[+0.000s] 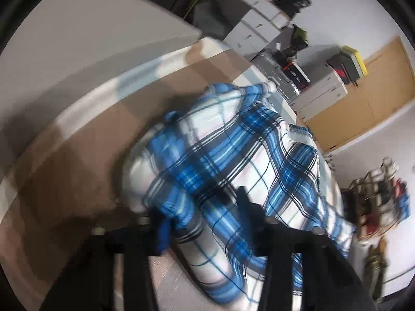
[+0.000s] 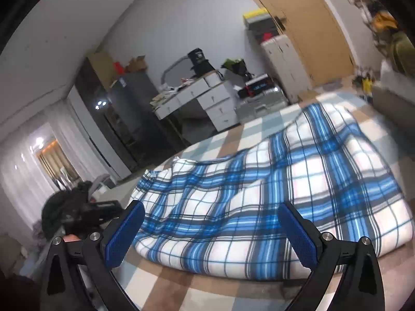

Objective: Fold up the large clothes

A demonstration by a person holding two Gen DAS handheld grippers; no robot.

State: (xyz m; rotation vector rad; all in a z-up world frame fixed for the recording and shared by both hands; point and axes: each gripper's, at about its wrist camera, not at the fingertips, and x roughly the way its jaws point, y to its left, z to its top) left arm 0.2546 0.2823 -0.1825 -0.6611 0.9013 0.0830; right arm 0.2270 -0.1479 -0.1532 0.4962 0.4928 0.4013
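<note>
A large blue, white and black plaid garment (image 1: 233, 160) lies folded over in a thick bundle on a bed with a brown, white and pale-blue checked cover (image 1: 77, 171). My left gripper (image 1: 205, 207) has its fingers spread with the plaid cloth draped between and over them; the view is blurred. In the right wrist view the same garment (image 2: 272, 194) lies on the cover (image 2: 181, 285). My right gripper (image 2: 210, 212) is open and empty, just in front of the garment's near edge, its blue pads (image 2: 124, 233) wide apart.
A white desk with drawers (image 2: 207, 98) and a dark cabinet (image 2: 124, 119) stand beyond the bed. A wooden door (image 2: 311, 26), white drawer unit (image 2: 282, 64) and a suitcase (image 2: 259, 101) are at the back. A dark bundle (image 2: 67, 212) lies at left.
</note>
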